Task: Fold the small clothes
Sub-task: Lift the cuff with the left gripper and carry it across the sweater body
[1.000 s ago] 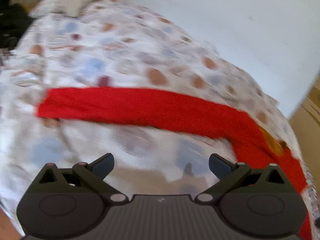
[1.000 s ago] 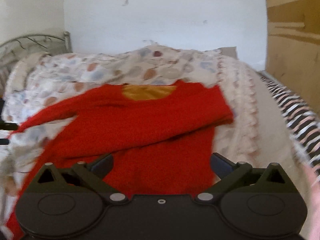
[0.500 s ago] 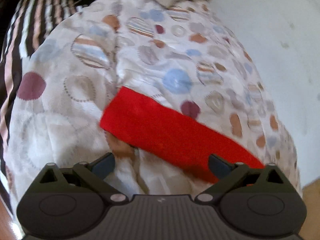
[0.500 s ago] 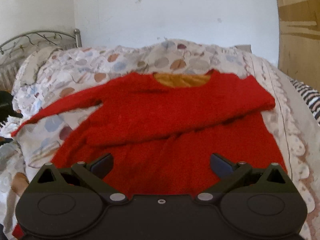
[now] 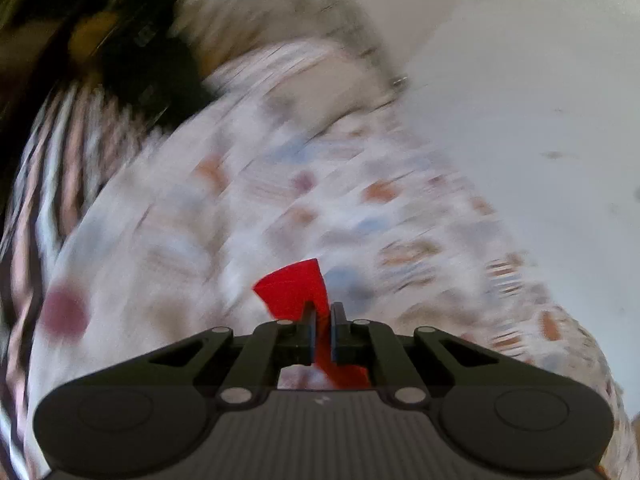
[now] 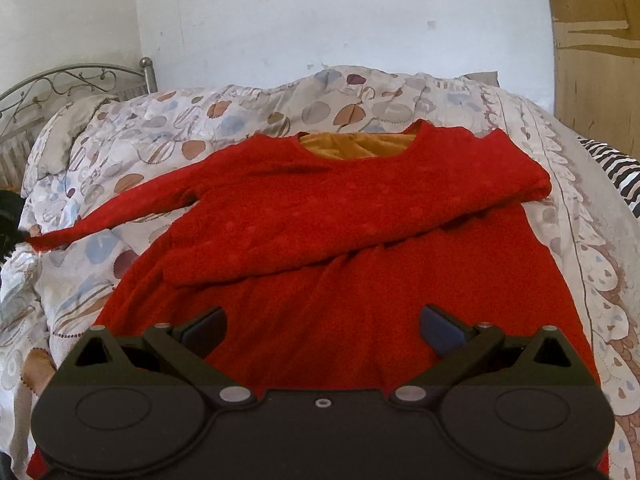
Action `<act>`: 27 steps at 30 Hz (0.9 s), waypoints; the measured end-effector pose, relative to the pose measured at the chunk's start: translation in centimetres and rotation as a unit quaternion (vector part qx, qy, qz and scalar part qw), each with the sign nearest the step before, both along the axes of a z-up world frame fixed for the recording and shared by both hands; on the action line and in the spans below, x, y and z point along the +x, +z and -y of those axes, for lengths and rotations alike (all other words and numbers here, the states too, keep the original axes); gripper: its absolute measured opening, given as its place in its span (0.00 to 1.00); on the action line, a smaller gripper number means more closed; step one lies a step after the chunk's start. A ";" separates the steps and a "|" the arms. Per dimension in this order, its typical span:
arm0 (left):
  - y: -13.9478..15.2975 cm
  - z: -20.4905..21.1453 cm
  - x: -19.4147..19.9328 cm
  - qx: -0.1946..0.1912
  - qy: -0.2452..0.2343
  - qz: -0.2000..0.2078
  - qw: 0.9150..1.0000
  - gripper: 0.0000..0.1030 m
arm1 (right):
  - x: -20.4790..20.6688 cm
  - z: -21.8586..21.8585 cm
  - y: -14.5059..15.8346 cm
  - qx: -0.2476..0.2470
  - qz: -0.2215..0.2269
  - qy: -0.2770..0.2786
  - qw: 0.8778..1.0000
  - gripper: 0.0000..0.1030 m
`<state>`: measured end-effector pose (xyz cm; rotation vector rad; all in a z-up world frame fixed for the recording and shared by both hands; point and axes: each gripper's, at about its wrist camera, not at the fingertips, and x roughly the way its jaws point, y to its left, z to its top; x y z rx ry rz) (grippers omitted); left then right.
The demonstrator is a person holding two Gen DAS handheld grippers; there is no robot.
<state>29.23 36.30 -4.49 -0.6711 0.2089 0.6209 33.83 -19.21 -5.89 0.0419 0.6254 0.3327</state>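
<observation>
A red long-sleeved top (image 6: 320, 240) with an orange lining at the neck lies flat on the patterned bed cover (image 6: 200, 120). Its right sleeve is folded across the chest; its left sleeve (image 6: 116, 212) stretches out to the left. In the left wrist view my left gripper (image 5: 322, 312) is shut on the red cuff (image 5: 292, 288) of that sleeve, the cloth pinched between the two pads and sticking out ahead. My right gripper (image 6: 322, 326) hovers open just above the lower part of the top, nothing between its fingers.
A metal headboard (image 6: 68, 80) and a grey pillow (image 6: 68, 136) are at the back left. A striped blanket (image 6: 616, 168) lies at the right edge, with brown cardboard (image 6: 596, 60) against the white wall behind. Dark objects (image 5: 140, 52) sit beyond the bed.
My left gripper moved along the sleeve to its cuff and shut on it; the view is now blurred. My right gripper came lower over the top and has since kept still, open.
</observation>
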 end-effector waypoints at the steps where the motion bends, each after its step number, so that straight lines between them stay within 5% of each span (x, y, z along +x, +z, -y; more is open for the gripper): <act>1: 1.3 0.7 0.4 0.028 -0.014 0.010 0.999 0.05 | 0.0 0.1 0.1 0.003 0.001 -0.002 1.000 1.00; 6: 7.7 5.2 2.2 0.128 -0.110 0.076 0.983 0.05 | 0.0 1.1 0.7 0.029 -0.002 -0.028 0.999 1.00; 13: 13.5 14.6 3.8 0.216 -0.246 0.143 0.934 0.05 | -0.7 3.9 2.2 0.064 0.018 -0.082 0.994 1.00; 21: 14.6 26.0 6.5 0.252 -0.382 0.183 0.870 0.05 | -2.5 8.1 2.8 0.069 0.033 -0.126 0.989 1.00; 27: 12.0 33.9 7.8 0.275 -0.478 0.150 0.821 0.05 | -3.7 11.4 2.7 0.066 0.042 -0.158 0.984 1.00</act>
